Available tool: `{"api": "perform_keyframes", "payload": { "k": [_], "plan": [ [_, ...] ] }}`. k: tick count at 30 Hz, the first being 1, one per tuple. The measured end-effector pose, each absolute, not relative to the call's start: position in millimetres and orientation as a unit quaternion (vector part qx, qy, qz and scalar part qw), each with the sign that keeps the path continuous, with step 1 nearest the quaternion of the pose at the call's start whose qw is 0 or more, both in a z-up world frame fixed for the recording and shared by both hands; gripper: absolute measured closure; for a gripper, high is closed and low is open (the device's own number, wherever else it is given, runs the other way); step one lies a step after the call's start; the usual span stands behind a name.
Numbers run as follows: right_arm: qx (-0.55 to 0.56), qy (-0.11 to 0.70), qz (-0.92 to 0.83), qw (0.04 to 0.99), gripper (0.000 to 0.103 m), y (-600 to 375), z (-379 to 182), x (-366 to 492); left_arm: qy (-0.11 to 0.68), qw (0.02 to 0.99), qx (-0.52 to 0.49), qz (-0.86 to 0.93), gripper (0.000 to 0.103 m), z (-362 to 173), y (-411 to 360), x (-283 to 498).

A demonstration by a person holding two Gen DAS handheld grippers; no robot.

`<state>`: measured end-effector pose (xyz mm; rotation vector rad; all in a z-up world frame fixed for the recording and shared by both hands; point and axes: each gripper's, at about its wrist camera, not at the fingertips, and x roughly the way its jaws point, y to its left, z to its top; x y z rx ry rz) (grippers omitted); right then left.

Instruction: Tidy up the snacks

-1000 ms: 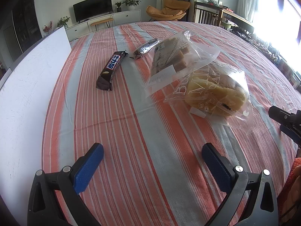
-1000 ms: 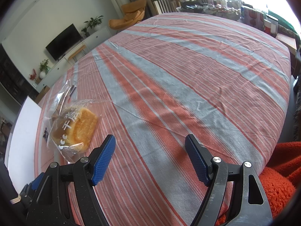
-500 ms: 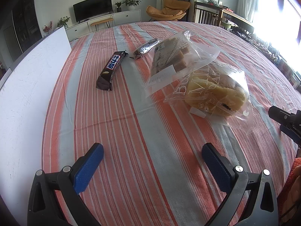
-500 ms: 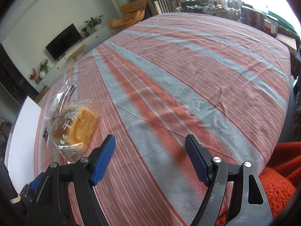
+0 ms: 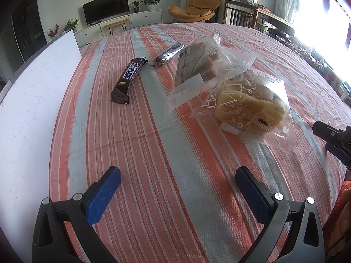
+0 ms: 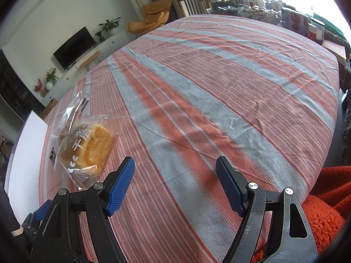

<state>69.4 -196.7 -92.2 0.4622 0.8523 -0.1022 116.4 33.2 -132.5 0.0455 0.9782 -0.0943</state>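
Left gripper (image 5: 177, 188) and right gripper (image 6: 174, 175) both wide open, empty. Bread bag (image 5: 245, 107) at 1 o'clock; chocolate bar (image 5: 128, 77) at 11; third wrapper's (image 5: 169, 53) contents unclear

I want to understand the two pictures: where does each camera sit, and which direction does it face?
Left wrist: on the open left hand-held gripper, facing down across the striped tablecloth at the clear-bagged yellow bread.
Right wrist: on the open right hand-held gripper, facing mostly bare cloth.
Shared: the bread and tablecloth.
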Motion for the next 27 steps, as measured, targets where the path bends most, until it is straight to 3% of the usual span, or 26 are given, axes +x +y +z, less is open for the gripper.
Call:
{"api": "perform_keyframes", "payload": {
  "k": [5, 14, 20, 27],
  "plan": [
    [0.277, 0.394, -0.032, 0.876, 0.024, -213, -94, 64, 0.481, 0.875, 0.025, -0.051, 0.0, -132, 40, 104],
    [0.268, 0.386, -0.007, 0.883, 0.022, -218, -88, 59, 0.463, 0.884, 0.028, -0.057, 0.0, -133, 51, 92],
    [0.182, 0.343, 0.102, 0.916, 0.022, -179, -61, 47, 0.459, 0.886, 0.027, -0.055, 0.0, -133, 51, 93],
    [0.052, 0.378, 0.176, 0.908, 0.023, -125, -65, 66, 0.458, 0.887, 0.026, -0.054, 0.0, -134, 51, 94]
  ]
}}
